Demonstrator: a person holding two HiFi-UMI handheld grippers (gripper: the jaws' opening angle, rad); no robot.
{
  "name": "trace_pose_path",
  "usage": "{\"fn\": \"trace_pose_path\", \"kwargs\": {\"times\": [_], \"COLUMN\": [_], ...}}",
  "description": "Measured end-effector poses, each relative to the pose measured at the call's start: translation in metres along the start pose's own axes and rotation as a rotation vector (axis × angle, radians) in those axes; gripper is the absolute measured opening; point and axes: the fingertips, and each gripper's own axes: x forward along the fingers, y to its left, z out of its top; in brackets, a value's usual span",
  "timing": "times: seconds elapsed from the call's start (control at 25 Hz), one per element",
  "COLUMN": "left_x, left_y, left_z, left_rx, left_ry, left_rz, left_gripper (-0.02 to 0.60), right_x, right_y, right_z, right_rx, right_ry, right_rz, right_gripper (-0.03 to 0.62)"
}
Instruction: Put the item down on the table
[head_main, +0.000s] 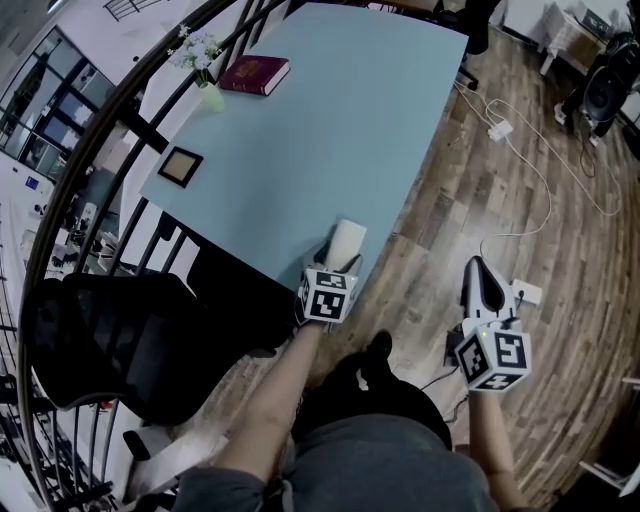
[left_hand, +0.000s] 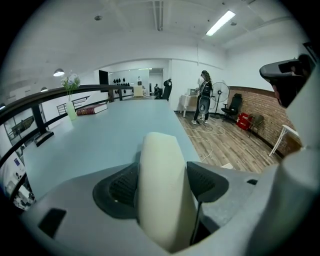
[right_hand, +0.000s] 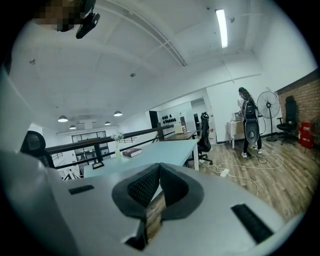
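Left gripper (head_main: 339, 260): jaws clamped on the cream item (left_hand: 160, 185), one dark pad (left_hand: 119, 189) pressed to each of its sides.
Cream item: upright between the pads, its rounded top reaching past the fingertips, over the near edge of the table (head_main: 330, 120); whether it touches the top cannot be told.
Right gripper (right_hand: 159, 187): jaws pressed together with nothing held, out over the wooden floor (head_main: 480, 200), apart from the table.
Table, left edge: dark-framed square (head_main: 180, 167).
Table, far end: red book (head_main: 254, 74), with a vase of flowers (head_main: 211, 97) just beside it.
Beyond: a person (left_hand: 204, 102) stands on the floor.
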Motion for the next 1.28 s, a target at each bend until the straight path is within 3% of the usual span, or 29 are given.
{"fn": "trace_pose_path", "kwargs": {"times": [0.32, 0.84, 1.04, 1.28], "left_x": [0.002, 0.006, 0.002, -0.023], "left_y": [-0.002, -0.003, 0.001, 0.006], "left_z": [-0.003, -0.005, 0.002, 0.04], "left_rx": [0.002, -0.003, 0.003, -0.014], "left_ry": [0.068, 0.071, 0.024, -0.074], "left_rz": [0.003, -0.017, -0.009, -0.003], "left_gripper": [0.31, 0.311, 0.313, 0.311], "right_x": [-0.003, -0.009, -0.011, -0.012], "right_y": [0.001, 0.009, 0.012, 0.012], "right_z": [0.002, 0.004, 0.004, 0.007], "right_rx": [0.002, -0.002, -0.006, -0.006], "right_ry": [-0.006, -0.023, -0.026, -0.038], "right_rz": [-0.003, 0.008, 0.006, 0.004], "right_gripper": [0.003, 0.003, 0.003, 0.003]}}
